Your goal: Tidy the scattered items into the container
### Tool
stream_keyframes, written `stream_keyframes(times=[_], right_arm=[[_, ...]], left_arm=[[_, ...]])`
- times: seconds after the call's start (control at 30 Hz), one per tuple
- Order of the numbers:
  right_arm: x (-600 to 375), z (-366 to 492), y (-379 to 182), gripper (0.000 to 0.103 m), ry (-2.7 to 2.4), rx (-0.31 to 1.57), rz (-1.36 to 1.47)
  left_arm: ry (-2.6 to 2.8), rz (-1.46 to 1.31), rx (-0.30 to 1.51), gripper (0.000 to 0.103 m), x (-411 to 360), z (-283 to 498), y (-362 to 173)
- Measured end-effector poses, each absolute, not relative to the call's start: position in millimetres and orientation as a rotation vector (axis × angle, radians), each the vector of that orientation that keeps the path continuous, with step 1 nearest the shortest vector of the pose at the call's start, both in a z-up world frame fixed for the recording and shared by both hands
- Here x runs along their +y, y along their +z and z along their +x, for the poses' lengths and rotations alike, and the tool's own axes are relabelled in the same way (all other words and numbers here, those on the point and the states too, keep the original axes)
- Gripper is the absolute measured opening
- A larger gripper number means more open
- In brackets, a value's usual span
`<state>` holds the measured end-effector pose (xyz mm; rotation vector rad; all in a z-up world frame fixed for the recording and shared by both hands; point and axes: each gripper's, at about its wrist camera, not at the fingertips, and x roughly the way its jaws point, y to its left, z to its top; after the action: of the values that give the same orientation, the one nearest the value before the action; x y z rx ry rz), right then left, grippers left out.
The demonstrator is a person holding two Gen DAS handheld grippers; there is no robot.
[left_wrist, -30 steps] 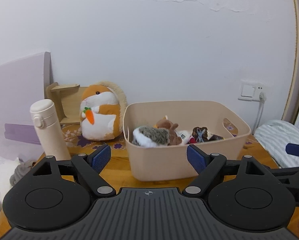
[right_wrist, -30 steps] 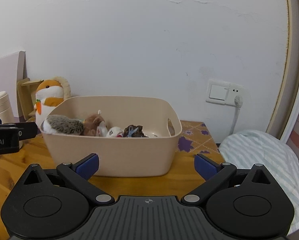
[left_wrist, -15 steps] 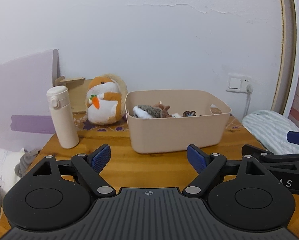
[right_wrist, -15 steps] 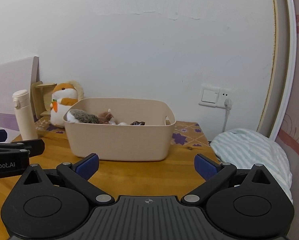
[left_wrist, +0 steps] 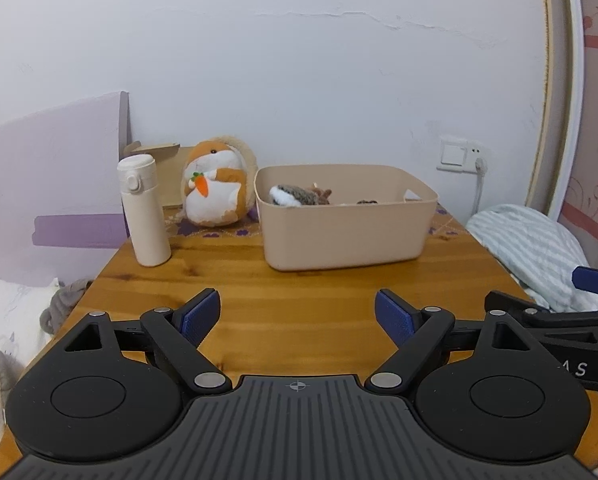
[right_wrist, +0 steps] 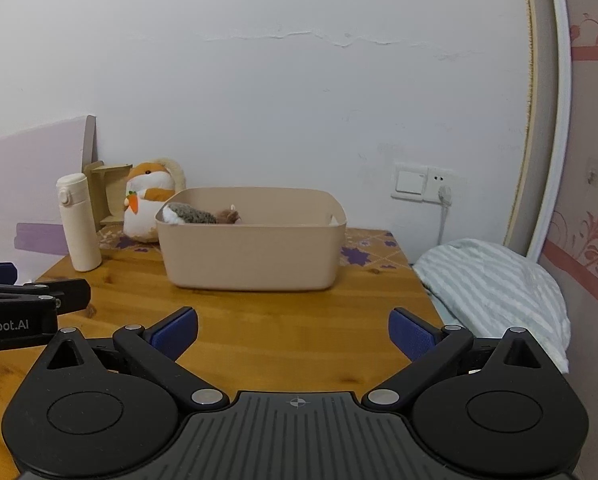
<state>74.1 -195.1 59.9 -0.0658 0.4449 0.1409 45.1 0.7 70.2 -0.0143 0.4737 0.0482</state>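
Two empty grippers hover at the near edge of a wooden table, facing a beige bin.

The left gripper (left_wrist: 297, 312) and right gripper (right_wrist: 293, 330) both stand spread with nothing between them; the bin (left_wrist: 345, 236), holding small plush toys (left_wrist: 299, 195), sits well ahead, its long side across both.

Left hand-held gripper (left_wrist: 297, 314) and right hand-held gripper (right_wrist: 293, 332) both gape wide, empty.
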Motion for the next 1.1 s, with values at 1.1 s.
stream_keyframes(times=[1.1], right_arm=[[-198, -20, 26, 0.103, 0.153, 0.522, -0.101]], left_arm=[[-0.004, -0.043, 0.524, 0.087, -11, -48, 48]])
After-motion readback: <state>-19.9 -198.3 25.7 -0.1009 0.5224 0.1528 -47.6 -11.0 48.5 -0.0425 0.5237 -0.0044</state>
